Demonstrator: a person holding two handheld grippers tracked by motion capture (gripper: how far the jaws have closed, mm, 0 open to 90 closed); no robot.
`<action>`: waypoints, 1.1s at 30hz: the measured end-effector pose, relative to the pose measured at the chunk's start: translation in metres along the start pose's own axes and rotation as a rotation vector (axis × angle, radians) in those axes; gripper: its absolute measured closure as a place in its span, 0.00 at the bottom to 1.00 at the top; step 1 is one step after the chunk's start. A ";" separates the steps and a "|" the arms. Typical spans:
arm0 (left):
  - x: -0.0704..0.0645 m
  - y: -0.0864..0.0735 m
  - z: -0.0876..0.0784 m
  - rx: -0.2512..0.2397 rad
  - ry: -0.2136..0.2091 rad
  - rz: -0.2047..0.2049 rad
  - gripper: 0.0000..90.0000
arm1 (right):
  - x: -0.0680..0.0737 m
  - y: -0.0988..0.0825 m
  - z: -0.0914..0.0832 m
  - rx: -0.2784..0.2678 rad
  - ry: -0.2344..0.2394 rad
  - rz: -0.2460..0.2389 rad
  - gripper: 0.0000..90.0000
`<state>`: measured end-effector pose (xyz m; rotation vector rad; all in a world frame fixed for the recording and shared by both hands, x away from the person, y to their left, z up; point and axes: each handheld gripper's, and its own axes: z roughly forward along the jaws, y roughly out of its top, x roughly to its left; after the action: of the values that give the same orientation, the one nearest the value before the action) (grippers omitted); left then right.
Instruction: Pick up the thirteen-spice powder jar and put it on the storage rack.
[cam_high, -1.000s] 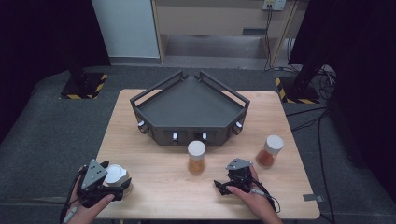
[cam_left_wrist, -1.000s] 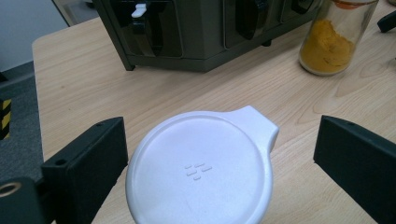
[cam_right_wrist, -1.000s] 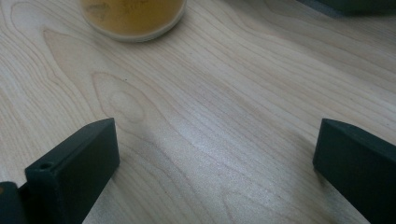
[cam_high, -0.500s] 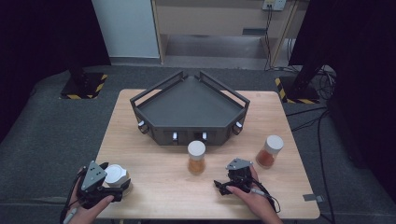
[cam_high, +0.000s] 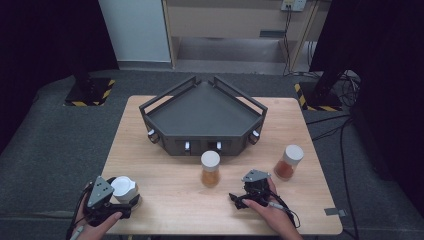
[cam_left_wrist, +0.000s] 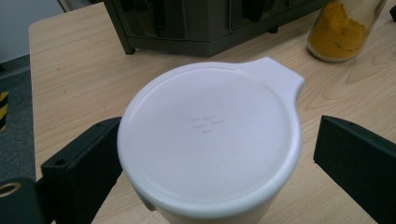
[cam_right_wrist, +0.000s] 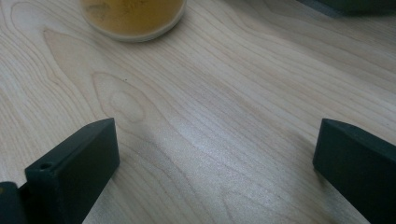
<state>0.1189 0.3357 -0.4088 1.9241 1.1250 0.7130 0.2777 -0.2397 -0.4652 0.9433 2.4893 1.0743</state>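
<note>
Here, white-lidded jar between hand-held gripper jaws.

Lab or test studio. Wooden table on grey carpet; black curtains both sides; hazard-striped stand bases and trailing cables beyond tongs; wall socket far back.

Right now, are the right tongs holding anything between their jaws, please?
No, the right tongs stand open over bare table, with the yellow spice jar farther ahead.
</note>
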 end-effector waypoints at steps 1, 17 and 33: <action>0.000 -0.001 0.001 -0.001 0.000 -0.003 0.02 | 0.000 0.000 0.000 0.000 0.000 0.000 0.01; 0.002 -0.016 0.007 -0.004 -0.002 -0.026 0.02 | 0.000 0.000 0.000 0.000 0.000 0.000 0.01; 0.000 -0.027 0.011 -0.003 0.003 -0.039 0.03 | 0.000 0.000 0.000 0.000 0.000 0.000 0.01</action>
<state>0.1154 0.3404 -0.4378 1.8945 1.1592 0.6961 0.2776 -0.2397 -0.4652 0.9437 2.4890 1.0744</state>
